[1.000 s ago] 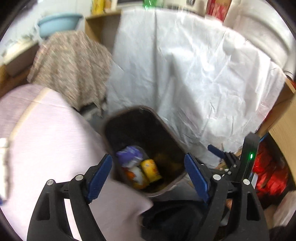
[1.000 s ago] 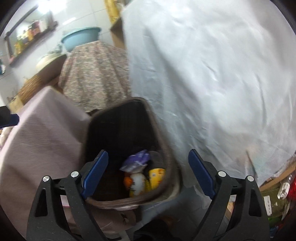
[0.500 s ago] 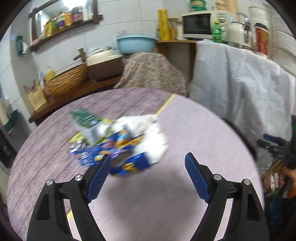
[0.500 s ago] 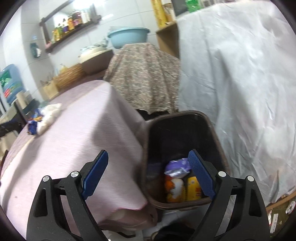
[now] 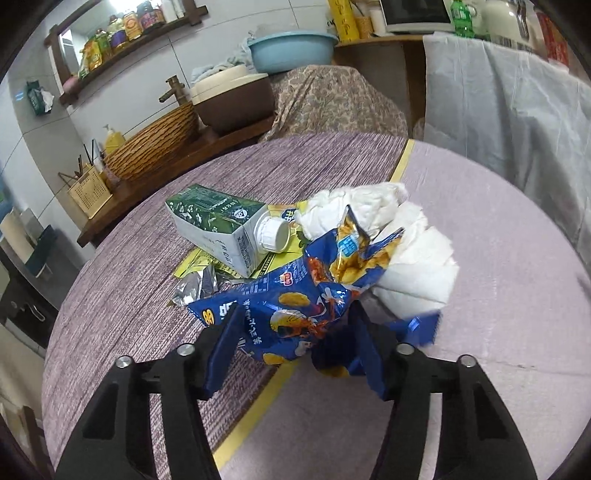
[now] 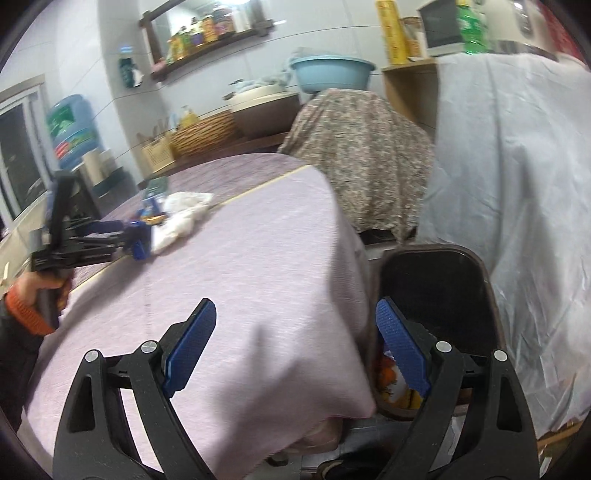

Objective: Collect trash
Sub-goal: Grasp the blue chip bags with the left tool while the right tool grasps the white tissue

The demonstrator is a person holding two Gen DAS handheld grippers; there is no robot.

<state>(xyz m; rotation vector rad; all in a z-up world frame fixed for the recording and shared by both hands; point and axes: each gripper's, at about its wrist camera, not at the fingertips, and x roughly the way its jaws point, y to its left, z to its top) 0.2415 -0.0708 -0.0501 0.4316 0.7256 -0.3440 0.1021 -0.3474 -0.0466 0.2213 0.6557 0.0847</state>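
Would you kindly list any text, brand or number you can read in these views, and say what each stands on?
Nothing reads cleanly.
Blue snack bag: large yellow characters and small white print, crumpled, illegible.
Green and white carton: fine print panels and a round logo, too small.
Yellow wrapper under the carton: dark print, too small.
Water jug: green label, blurred.
Shelf bottles: labels too small.

Crumpled blue snack bag (image 5: 295, 306), green carton (image 5: 218, 225) lying flat, white tissue (image 5: 399, 240)

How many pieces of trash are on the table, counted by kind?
Carton: 1
Blue snack bag: 1
White crumpled paper: 1
Yellow wrapper: 1
Silver foil scrap: 1
Total: 5
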